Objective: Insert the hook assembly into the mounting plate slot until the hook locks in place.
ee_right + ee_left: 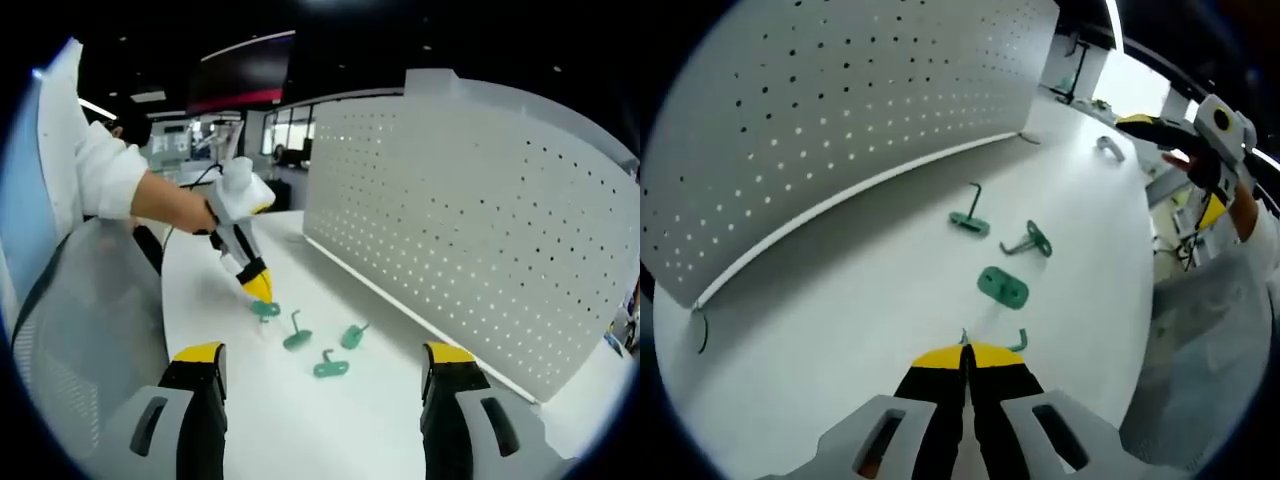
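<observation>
In the left gripper view, the left gripper [965,360] rises from the bottom centre, its black jaws with yellow tips pressed together on a small green plastic hook piece [1017,343] — a thin green sliver shows at the tip line and a curved green end pokes out just right of the yellow tips. Ahead of it on the white tabletop [820,340] lie three more green parts: an oval green mounting plate with holes [1002,286] nearest the jaws, a green hook on a round base [1031,241] beyond it to the right, and a green base with an upright dark L-shaped rod [971,216] toward the centre. A white perforated pegboard panel [840,110] curves across the upper left. At the upper right edge of that view the right gripper [1200,140] shows, held by a person's hand.

In the right gripper view, the right gripper [325,375] stands with its jaws spread wide at lower left and lower right, nothing between them. Left of centre, a hand [185,208] from a white sleeve [100,165] angles the left gripper down to the table, yellow tips at the green pieces (four in a loose cluster near the middle). I can read no labels or writing anywhere.
</observation>
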The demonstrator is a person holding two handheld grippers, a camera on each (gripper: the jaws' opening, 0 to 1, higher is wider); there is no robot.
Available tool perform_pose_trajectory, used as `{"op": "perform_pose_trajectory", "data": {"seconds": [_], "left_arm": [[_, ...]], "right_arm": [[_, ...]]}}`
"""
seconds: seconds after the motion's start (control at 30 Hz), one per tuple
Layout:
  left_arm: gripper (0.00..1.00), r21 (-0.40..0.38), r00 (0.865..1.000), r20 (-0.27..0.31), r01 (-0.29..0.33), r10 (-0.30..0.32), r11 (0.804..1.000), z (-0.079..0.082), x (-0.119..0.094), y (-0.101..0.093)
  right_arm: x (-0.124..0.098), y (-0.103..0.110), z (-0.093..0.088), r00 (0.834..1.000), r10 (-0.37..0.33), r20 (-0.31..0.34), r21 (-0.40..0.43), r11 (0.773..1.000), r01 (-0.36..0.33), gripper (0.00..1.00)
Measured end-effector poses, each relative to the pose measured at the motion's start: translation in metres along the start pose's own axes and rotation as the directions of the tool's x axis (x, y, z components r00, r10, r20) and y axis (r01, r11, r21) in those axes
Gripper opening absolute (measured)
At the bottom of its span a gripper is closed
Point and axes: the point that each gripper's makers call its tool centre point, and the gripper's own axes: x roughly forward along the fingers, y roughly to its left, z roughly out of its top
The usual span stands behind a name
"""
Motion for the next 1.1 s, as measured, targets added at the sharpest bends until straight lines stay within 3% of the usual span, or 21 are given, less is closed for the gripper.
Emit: {"op": "perform_pose_trajectory", "data": {"seconds": [0.33, 0.77, 0.83, 0.93, 1.1], "left_arm": [[0.03, 0.026, 1.0, -0.013, 0.024, -0.023, 0.999, 0.0, 0.003, -0.007], [0.01, -0.039, 0.996, 0.001, 0.087, -0.087, 0.995, 0.004, 0.005, -0.02], [0.01, -0.037, 0.997, 0.005, 0.075, -0.075, 0.996, 0.005, 0.004, -0.023], [0.01, 0.035, 1.0, -0.012, 0.026, -0.026, 0.999, 0.003, 0.002, -0.022], [0.01, 0.13, 0.997, 0.011, -0.073, 0.072, 0.989, 0.009, -0.003, -0.011]], "right_arm": [[-0.001, -0.001, -0.001, 1.0, -0.005, -0.002, -0.001, 1.0, 0.005, 0.8], [-0.002, -0.003, -0.006, 1.0, -0.016, -0.012, -0.001, 1.0, 0.016, 0.79], [-0.001, -0.002, -0.006, 1.0, -0.015, -0.009, 0.001, 1.0, 0.015, 0.79], [-0.001, -0.002, -0.005, 1.0, -0.012, -0.008, -0.001, 1.0, 0.012, 0.79], [0.001, 0.001, -0.004, 1.0, -0.005, -0.007, -0.002, 1.0, 0.005, 0.79]]}}
